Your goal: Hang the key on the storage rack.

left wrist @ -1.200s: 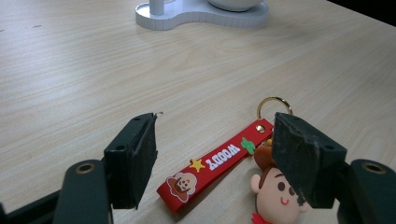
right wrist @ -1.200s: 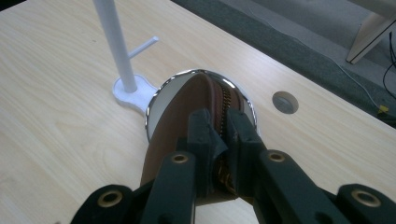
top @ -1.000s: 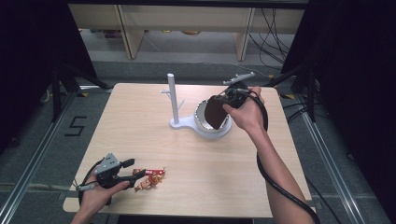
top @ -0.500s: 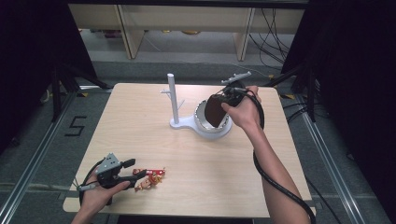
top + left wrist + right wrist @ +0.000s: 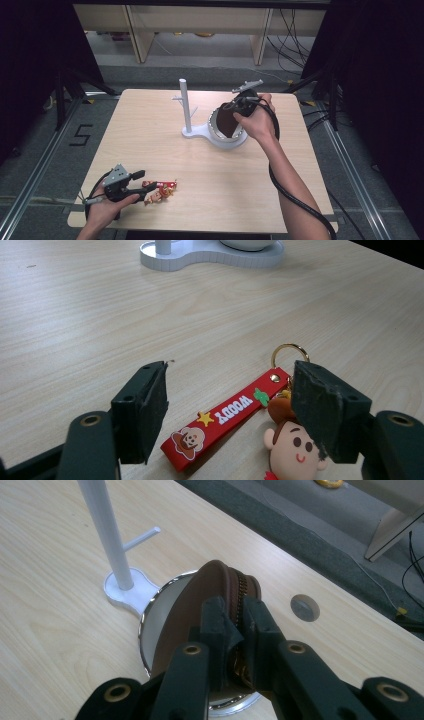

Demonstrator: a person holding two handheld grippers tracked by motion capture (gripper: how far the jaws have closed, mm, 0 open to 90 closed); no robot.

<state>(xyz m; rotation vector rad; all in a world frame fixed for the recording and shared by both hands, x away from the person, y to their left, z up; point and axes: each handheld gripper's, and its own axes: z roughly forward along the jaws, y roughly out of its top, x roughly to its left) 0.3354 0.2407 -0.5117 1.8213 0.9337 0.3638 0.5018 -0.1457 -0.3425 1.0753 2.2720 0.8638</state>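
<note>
- Right now my right gripper (image 5: 235,630) is clamped on the brown pouch (image 5: 200,605), held edge-up directly over the bowl (image 5: 227,140), so lowering is straight down.
- My left gripper (image 5: 230,410) stands open, its jaws either side of the keychain (image 5: 225,412) on the table near me.
- Its view reads "WOODY" on the strap, too small from the high view.

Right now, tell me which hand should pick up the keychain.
Left. Its gripper sits open at the near table edge with the keychain between its fingers. The right gripper is shut on the brown pouch over the dish.
</note>
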